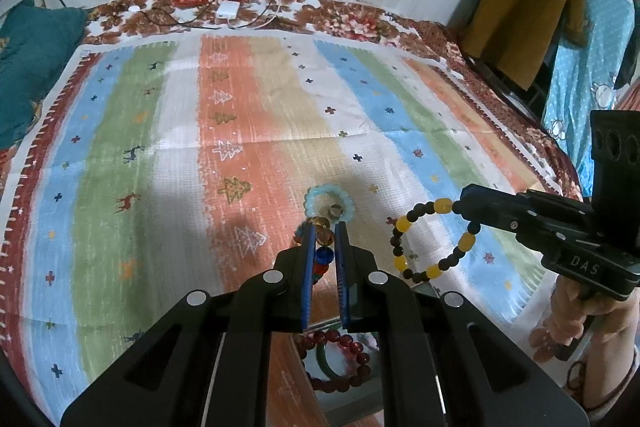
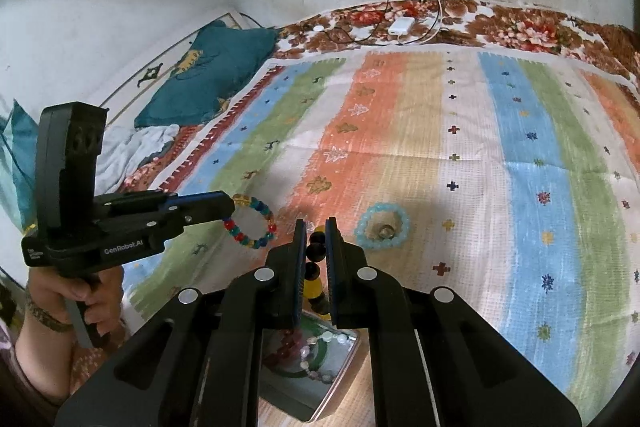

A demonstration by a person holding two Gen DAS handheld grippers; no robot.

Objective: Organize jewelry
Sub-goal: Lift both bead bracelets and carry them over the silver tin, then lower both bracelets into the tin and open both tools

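Note:
My left gripper (image 1: 323,229) is shut on a multicolour bead bracelet (image 1: 323,255), which hangs from its tip (image 2: 230,207) as a loop (image 2: 240,235) above the striped cloth. My right gripper (image 2: 316,225) is shut on a bracelet of yellow and dark beads (image 2: 314,289). The left wrist view shows that loop (image 1: 402,225) dangling from the right gripper (image 1: 460,205). A light blue bead bracelet (image 1: 310,201) (image 2: 362,231) lies flat on the cloth just beyond both grippers, with a small ring (image 2: 386,230) inside it.
Beneath the grippers sits a metal tin (image 2: 348,359) (image 1: 344,403) holding a red bead bracelet, a green bangle and other beads. A teal pillow (image 2: 208,87) lies at the far left, a white charger (image 2: 402,26) with cables by the wall. Clothes (image 1: 528,11) hang at the right.

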